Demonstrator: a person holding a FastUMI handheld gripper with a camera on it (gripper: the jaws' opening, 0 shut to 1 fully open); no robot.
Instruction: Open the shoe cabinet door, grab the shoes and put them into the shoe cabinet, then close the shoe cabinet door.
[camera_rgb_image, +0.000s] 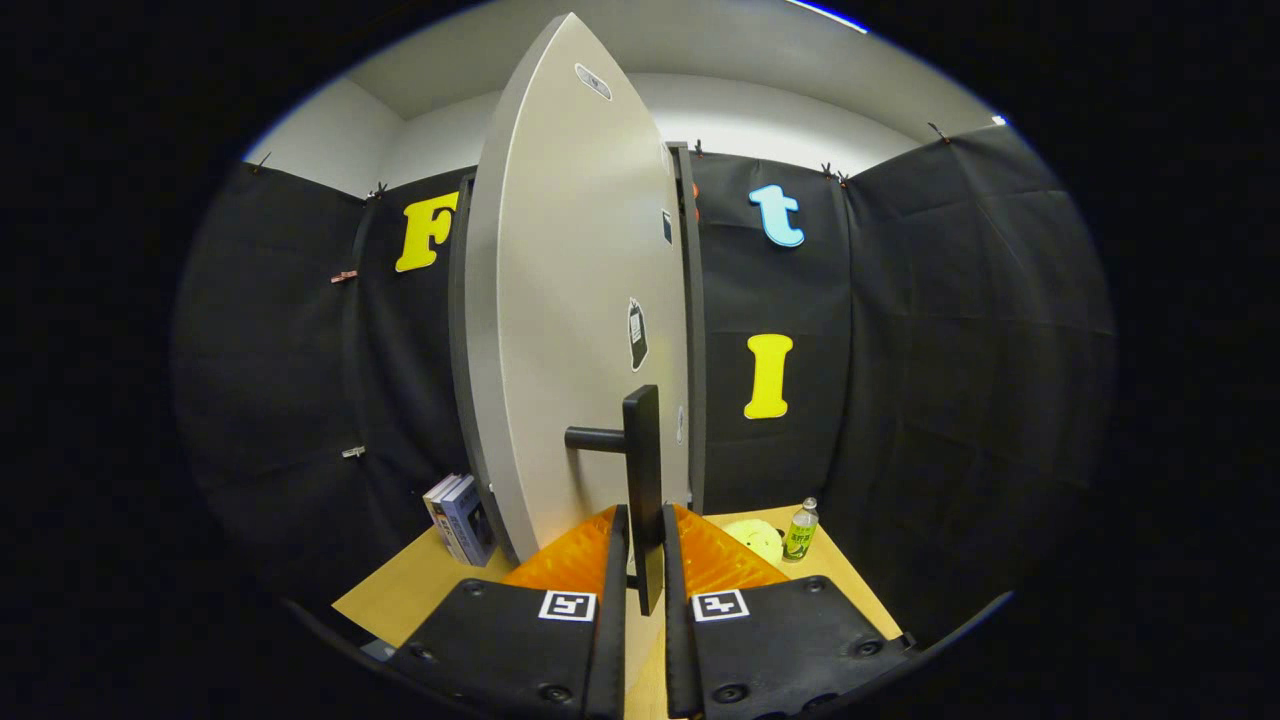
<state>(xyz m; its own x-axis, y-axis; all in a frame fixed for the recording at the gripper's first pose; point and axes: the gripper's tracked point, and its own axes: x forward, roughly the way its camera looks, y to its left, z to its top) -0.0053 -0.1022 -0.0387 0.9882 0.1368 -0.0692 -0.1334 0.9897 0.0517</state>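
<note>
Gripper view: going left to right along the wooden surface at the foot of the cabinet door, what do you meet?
Books → cabinet door with its handle clamped between the fingers → pale round object → bottle.

Fisheye view from the hand-held gripper (643, 540), close up, facing the cabinet door (570, 320).

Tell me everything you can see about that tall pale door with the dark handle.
The tall pale grey cabinet door looks smooth and matte, with a few small stickers. It stands upright, swung partly open from the dark cabinet frame. A black vertical bar handle juts out on a short post. The gripper has both fingers closed on that bar.
</note>
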